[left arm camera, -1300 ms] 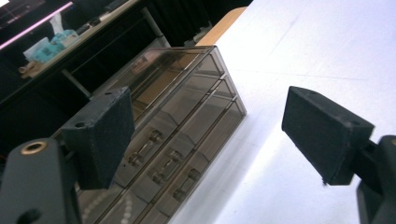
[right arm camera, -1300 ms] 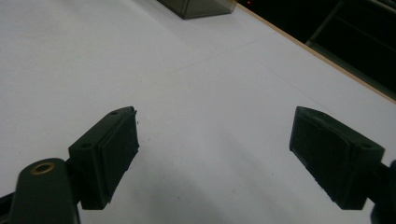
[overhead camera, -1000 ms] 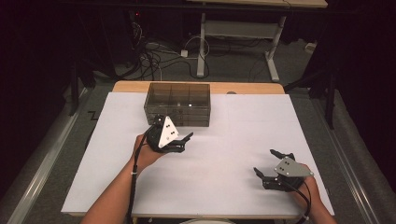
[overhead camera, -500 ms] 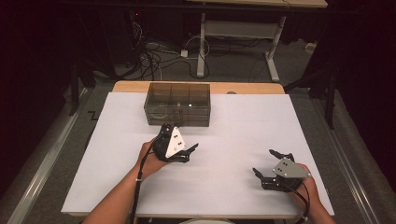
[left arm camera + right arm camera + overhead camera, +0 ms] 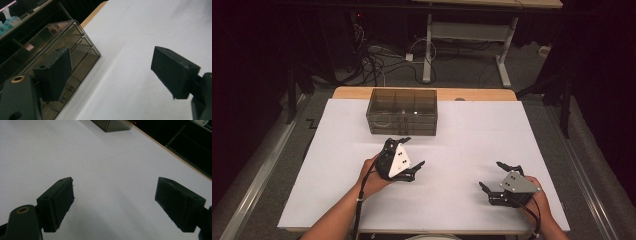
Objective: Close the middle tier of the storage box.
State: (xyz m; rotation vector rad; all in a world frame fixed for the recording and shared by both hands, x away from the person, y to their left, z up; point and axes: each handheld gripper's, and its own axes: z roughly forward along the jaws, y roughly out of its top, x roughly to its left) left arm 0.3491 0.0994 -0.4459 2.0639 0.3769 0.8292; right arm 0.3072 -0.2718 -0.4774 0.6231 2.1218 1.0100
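The left gripper (image 5: pixel 404 152) hangs just in front of the smoky clear drawer box (image 5: pixel 402 111) at the back of the white tabletop (image 5: pixel 472 145), its fingers (image 5: pixel 58 72) spread wide and holding nothing; coming in tilted as it is, one finger could catch the box's front edge and shove the light box backward rather than meet a drawer; the right gripper (image 5: pixel 497 179), well apart near the front edge, fingers (image 5: pixel 60 197) also wide and empty, is too far off to steady it.
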